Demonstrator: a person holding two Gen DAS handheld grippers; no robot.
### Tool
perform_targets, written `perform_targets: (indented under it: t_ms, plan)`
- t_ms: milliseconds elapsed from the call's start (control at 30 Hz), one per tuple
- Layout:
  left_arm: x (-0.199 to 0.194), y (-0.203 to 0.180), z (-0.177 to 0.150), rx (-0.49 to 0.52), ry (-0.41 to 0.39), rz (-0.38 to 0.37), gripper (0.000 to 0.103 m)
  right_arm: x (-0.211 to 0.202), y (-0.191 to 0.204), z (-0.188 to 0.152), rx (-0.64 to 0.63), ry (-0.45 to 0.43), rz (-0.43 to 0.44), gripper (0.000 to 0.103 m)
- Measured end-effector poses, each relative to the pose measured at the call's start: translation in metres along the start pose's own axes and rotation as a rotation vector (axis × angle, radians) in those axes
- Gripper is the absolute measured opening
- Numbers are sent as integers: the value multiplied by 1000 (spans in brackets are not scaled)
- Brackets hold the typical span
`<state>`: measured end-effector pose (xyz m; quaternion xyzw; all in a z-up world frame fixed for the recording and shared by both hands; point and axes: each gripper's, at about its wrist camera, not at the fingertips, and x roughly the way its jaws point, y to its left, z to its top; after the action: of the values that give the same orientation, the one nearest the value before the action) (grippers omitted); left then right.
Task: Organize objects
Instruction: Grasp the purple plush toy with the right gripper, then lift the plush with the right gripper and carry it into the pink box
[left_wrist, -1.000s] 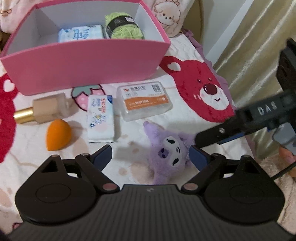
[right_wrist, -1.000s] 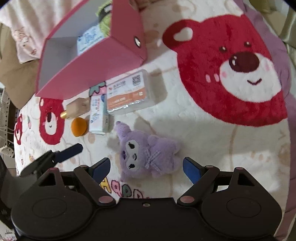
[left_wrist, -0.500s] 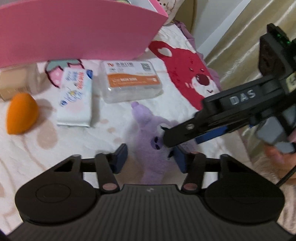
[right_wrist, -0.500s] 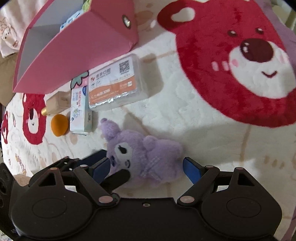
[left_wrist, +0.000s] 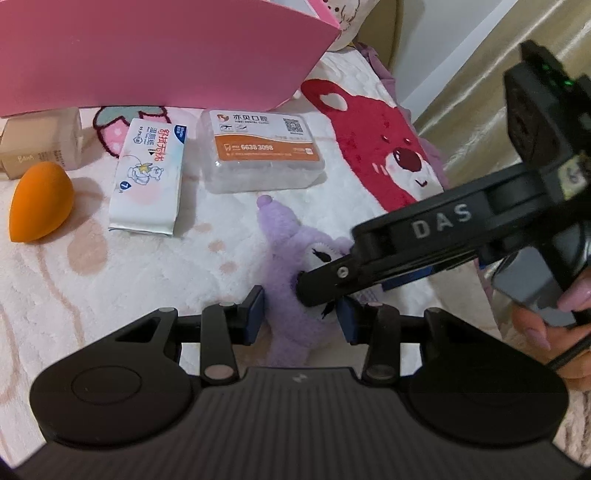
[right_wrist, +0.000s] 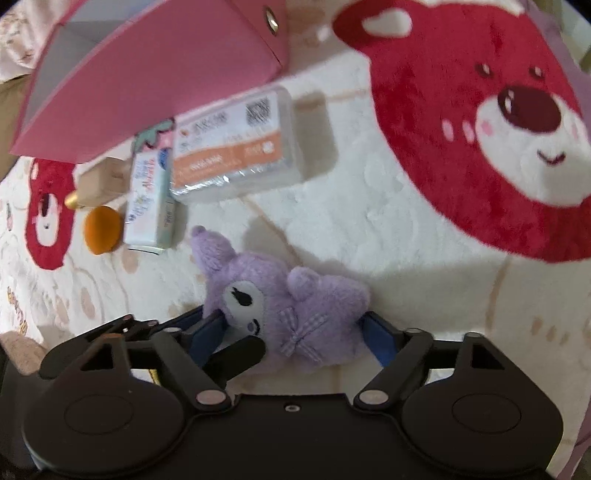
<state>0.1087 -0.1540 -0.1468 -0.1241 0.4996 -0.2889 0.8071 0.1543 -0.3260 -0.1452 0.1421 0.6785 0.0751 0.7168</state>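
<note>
Squeezing the purple plush toy (left_wrist: 295, 280) by its head, the left gripper (left_wrist: 301, 317) has just been closing, and its blue pads press into the fur on both sides. The right gripper (right_wrist: 293, 332) is spread wide around the same toy, its pads beside the body but not pinching.

The toy lies on the fluffy blanket (left_wrist: 92, 295), near its right edge. It looks soft and light, so it should squash and not break. The round head or the fat belly is a good place to hold.

Behind it lie a white tissue pack (left_wrist: 147, 173), a clear plastic box (left_wrist: 262, 155), an orange sponge (left_wrist: 38, 203) and a tan bottle (left_wrist: 40, 144). Farthest back stands the pink box (left_wrist: 147, 55). Its tall wall stands in the way, so the toy must go up and over.
</note>
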Motion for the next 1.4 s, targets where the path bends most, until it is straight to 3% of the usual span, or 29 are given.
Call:
perform_targets:
  t_ms: [233,567,733,867,1133,1400]
  plan:
    - [-22,2,4,9,-32,-22,40,-17,16,-9,-68,-67,28,77]
    - [-105,-8,23,99,-201,-73,40,-89,41,-27,-125,-324,196,73]
    - [-147,-16,35,130,-253,-49,40,-118,51,-37,-185,-432,243,71]
    - [-176,-21,52,169,-258,24,40,-138,76,-38,-241,-483,262,69]
    - [-210,-17,101,211,-306,110,41,-166,123,-11,-302,-580,276,69]
    - [-203,6,164,188,-342,150,41,-171,146,57,-305,-623,288,64]
